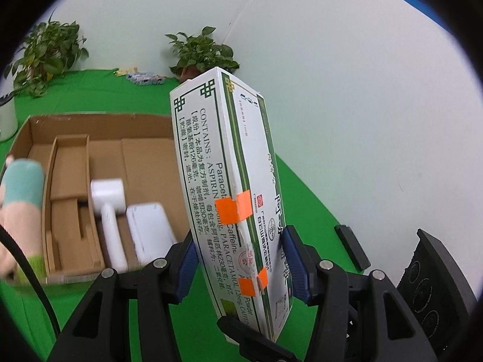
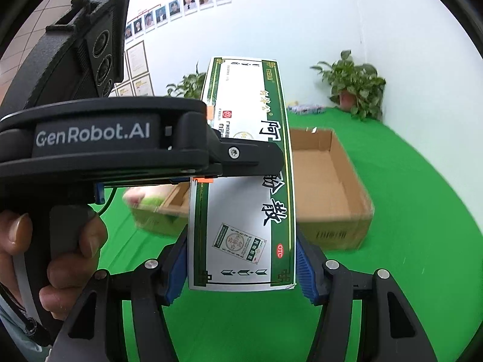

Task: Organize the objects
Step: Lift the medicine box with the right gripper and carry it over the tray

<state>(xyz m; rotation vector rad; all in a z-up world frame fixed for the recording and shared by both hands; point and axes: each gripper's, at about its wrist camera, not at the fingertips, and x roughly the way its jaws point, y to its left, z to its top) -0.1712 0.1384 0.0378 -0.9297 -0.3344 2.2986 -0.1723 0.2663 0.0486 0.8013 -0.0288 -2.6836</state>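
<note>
A tall white medicine box (image 1: 229,199) with green borders and orange tape patches is held upright in the air. My left gripper (image 1: 240,259) is shut on its lower part. My right gripper (image 2: 241,262) is shut on the same medicine box (image 2: 241,211), its blue pads against both sides near the bottom. The left gripper's body (image 2: 120,138) crosses the box in the right wrist view. An open cardboard box (image 1: 99,157) lies on the green table to the left, holding a white mallet-shaped object (image 1: 108,211) and a white flat case (image 1: 151,232).
A plush toy (image 1: 21,208) in teal and pink leans at the cardboard box's left edge. Potted plants (image 1: 45,54) (image 1: 202,51) stand at the back by the white wall. A small packet (image 1: 145,78) lies far back. A black bar (image 1: 351,247) lies on the table at right.
</note>
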